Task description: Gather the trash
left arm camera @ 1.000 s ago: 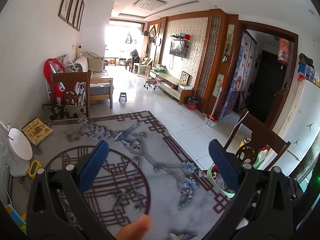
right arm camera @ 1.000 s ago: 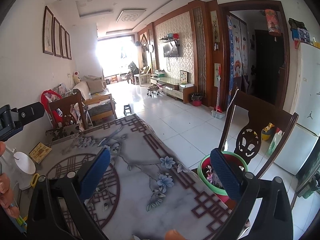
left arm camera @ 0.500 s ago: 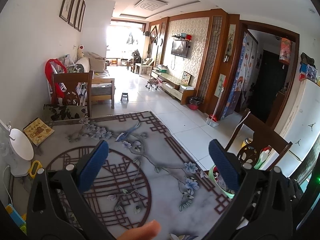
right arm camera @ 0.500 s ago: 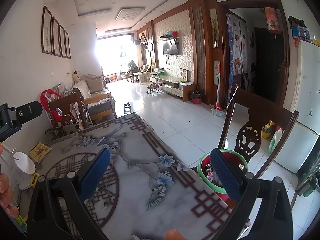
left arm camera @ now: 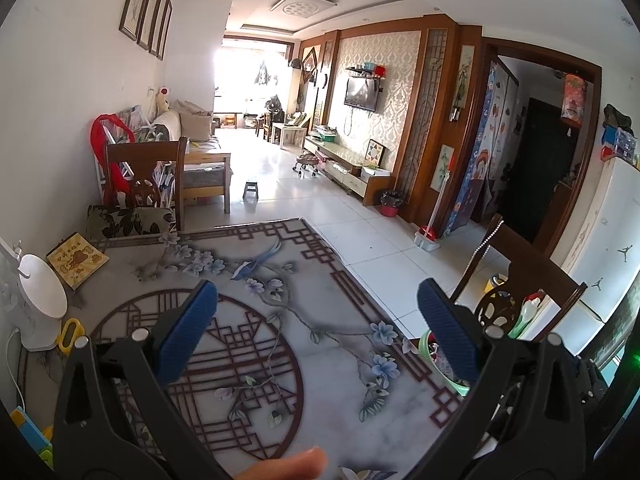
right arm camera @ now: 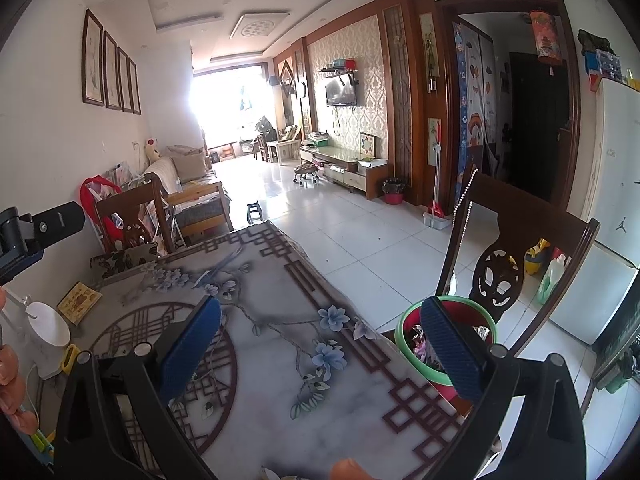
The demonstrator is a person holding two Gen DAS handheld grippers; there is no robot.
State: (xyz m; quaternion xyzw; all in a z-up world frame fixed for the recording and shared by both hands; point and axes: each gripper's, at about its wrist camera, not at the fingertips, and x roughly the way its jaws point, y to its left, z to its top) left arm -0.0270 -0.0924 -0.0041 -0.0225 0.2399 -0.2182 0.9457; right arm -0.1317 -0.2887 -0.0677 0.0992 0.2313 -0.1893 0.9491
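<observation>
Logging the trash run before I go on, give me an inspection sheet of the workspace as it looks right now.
Surface: table with grey floral cover, centre bare.
Job's things: green-rimmed trash bin on the chair seat by the table's right edge, holding scraps; no loose trash seen on the table.
Clutter: white fan, yellow-handled tool and a yellow booklet along the left side.
Grippers: left tongs open, empty; right tongs open, empty.
Cables: white cord from the fan.
Surroundings: wooden chairs, tiled floor, sofa, wall TV.
</observation>
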